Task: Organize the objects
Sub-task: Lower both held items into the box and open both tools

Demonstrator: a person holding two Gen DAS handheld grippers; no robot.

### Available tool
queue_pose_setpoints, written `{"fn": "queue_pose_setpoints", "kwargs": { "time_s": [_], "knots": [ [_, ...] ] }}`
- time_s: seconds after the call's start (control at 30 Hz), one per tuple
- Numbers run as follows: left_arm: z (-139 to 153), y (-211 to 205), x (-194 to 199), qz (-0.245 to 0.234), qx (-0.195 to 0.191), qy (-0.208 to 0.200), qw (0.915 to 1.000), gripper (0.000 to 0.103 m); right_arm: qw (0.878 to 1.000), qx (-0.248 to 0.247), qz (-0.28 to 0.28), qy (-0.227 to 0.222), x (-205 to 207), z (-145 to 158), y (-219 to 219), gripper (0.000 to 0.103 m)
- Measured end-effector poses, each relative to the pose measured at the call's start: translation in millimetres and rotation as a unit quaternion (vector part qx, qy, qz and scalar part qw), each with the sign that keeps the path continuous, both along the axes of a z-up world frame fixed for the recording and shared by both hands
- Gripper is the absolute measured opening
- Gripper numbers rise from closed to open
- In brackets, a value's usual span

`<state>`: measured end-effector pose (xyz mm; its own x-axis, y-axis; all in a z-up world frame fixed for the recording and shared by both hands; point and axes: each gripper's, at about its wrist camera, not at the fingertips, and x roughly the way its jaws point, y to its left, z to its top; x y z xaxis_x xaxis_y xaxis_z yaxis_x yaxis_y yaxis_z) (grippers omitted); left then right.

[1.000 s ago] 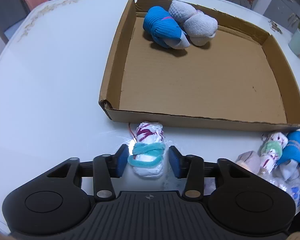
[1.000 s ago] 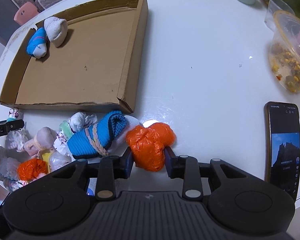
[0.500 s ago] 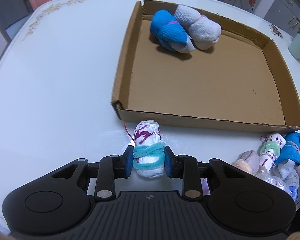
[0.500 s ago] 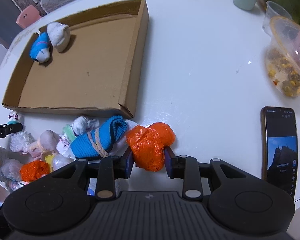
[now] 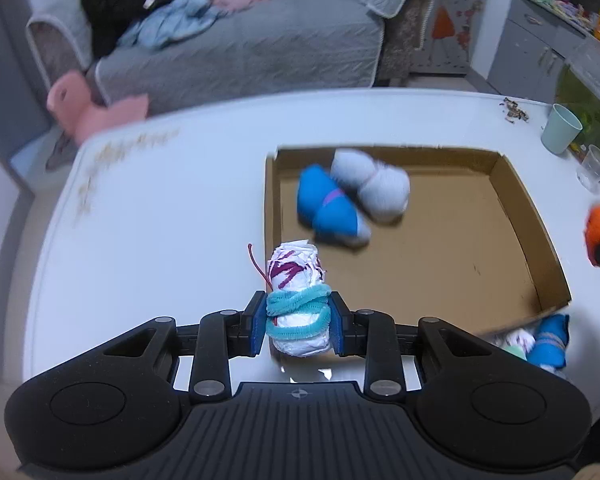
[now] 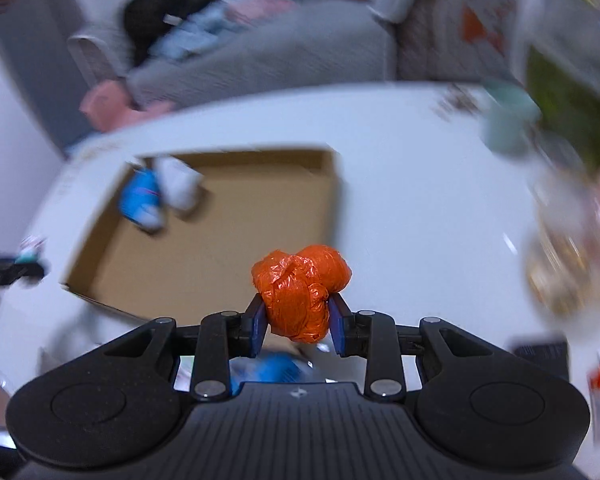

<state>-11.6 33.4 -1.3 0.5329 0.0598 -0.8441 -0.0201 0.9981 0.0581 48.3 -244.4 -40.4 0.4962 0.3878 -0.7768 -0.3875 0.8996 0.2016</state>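
1. Left gripper [image 5: 299, 327] jaws clench a white bundle [image 5: 297, 304] over the cardboard tray's [image 5: 516, 200] near edge.
2. Right gripper [image 6: 297, 324] jaws grasp an orange bundle [image 6: 302, 290] above the tabletop [image 6: 420, 220].
3. No readable writing.

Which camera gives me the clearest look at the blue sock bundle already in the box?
Left wrist: the blue sock bundle sits near centre, only slightly blurred. Right wrist shows it small, far left and heavily motion-smeared.

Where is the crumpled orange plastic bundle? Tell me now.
In the right wrist view, the crumpled orange plastic bundle sits clamped in the right gripper, above the shallow cardboard tray's near-right corner.
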Motion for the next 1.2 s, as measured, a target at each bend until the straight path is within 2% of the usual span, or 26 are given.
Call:
{"fn": "queue_pose_setpoints", "kwargs": {
  "time_s": [0.13,0.23,0.33,0.47,0.57,0.77,1.03,1.1,1.2],
  "knots": [
    [-13,-7,22,-0.047,-0.006,-0.007,0.9988,0.037,0.993,0.007,0.107,-0.047,4,22,43,0.029],
    [-31,-17,34,-0.080,-0.005,-0.003,0.9968,0.037,0.983,0.017,0.177,-0.049,12,24,70,0.029],
    [-51,-23,42,-0.099,0.005,0.004,0.9951,0.037,0.973,0.017,0.226,-0.035,22,9,91,0.029],
    [-72,-25,52,-0.115,0.021,0.017,0.9930,0.037,0.963,-0.012,0.268,-0.030,29,-8,104,0.029],
    [-80,-23,55,-0.118,0.028,0.022,0.9924,0.037,0.959,-0.031,0.281,-0.031,33,-15,105,0.029],
    [-87,-14,61,-0.103,0.025,0.031,0.9939,0.038,0.956,-0.034,0.290,-0.020,42,-21,112,0.029],
    [-96,-8,64,-0.082,0.024,0.039,0.9956,0.041,0.956,-0.049,0.288,-0.006,54,-36,123,0.029],
    [-97,-7,65,-0.075,0.021,0.038,0.9962,0.038,0.956,-0.048,0.288,-0.003,56,-38,126,0.029],
    [-98,-4,66,-0.064,0.011,0.037,0.9972,0.039,0.954,-0.051,0.294,-0.005,54,-41,131,0.029]
  ]
}}
